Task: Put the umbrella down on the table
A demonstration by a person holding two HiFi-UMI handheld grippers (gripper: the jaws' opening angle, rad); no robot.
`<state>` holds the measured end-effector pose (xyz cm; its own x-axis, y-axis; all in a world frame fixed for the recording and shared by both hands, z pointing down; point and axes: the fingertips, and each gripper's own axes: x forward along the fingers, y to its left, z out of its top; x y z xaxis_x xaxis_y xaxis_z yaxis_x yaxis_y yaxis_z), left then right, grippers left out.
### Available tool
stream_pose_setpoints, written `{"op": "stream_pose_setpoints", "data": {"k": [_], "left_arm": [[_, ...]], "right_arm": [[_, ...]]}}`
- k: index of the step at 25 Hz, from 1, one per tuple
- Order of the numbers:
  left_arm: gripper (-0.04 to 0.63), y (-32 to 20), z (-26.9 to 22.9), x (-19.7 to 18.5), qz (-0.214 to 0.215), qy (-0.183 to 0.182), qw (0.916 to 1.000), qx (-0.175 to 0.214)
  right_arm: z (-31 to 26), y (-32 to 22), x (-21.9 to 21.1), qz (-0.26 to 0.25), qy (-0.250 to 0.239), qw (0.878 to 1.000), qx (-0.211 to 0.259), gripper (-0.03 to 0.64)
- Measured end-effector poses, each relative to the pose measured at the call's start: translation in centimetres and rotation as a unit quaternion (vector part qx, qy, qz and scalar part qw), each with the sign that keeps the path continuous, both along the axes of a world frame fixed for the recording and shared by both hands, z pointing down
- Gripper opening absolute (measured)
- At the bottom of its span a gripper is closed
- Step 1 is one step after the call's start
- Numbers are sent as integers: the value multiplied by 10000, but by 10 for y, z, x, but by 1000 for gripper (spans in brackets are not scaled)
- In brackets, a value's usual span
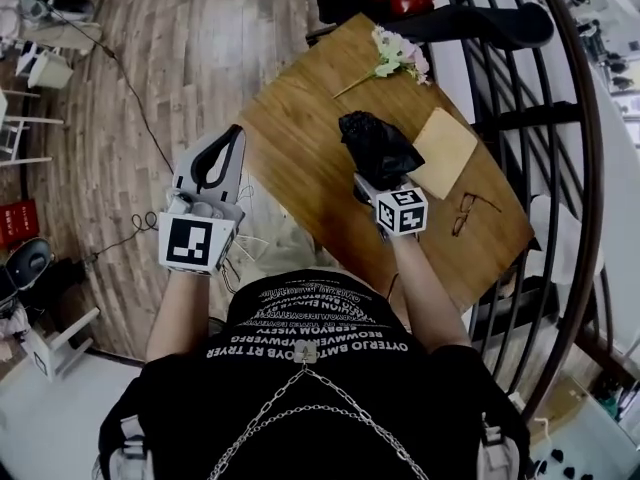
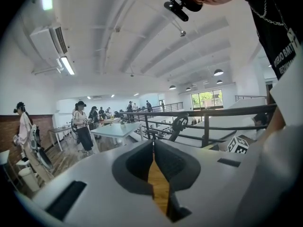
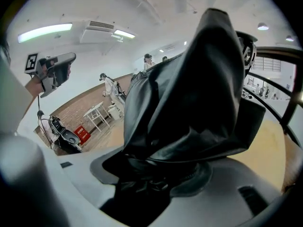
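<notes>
While the right tool (image 1: 378, 180) is clamped on the umbrella (image 1: 375, 146), the folded black bundle sticks out ahead of its jaws over the middle of the table (image 1: 300, 138). From the head view I cannot tell whether the fabric touches the wood or hangs just above it. In the right gripper view the crumpled black cloth fills the space between the jaws, both pads press into it, and a loose fold rises in front of the lens.

The left tool (image 1: 235, 130) is held beside the table's left edge, over the plank floor (image 1: 180, 48), well apart from the umbrella. Its jaws stand together, tips meeting, with nothing between them; in the left gripper view only a thin strip of wood shows through the slit lower down.

On the table's far end lies a flower sprig (image 1: 398, 56). A tan pad (image 1: 443, 148) lies just beside the umbrella on its right, and a pair of glasses (image 1: 468, 211) lies near the right edge, close to the right tool's marker cube (image 1: 402, 210). A dark railing (image 1: 570, 168) curves along the table's right side. The person's bare forearms reach forward from a black printed shirt, one to each tool
</notes>
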<state>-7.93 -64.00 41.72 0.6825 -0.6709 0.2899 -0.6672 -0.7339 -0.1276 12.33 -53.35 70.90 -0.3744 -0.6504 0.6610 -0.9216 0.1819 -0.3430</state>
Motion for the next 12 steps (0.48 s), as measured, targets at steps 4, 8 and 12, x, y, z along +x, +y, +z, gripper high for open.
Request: {"op": "stream_pose_setpoints", "data": {"k": [4,8,12], "left_arm": [[34,-6,11,-4,-19,-13,9999,-112],[34,-9,20,-6,15,14,9998,-186],[34,-6,23,-8,21,21,9997,-234]], "right_arm": [[35,1,-8,-178,176,9990,-381,272],[65,6,-12,-202,311,9960,-809,274],[89,18,-14,-312,515,9900,-1277,289]]}}
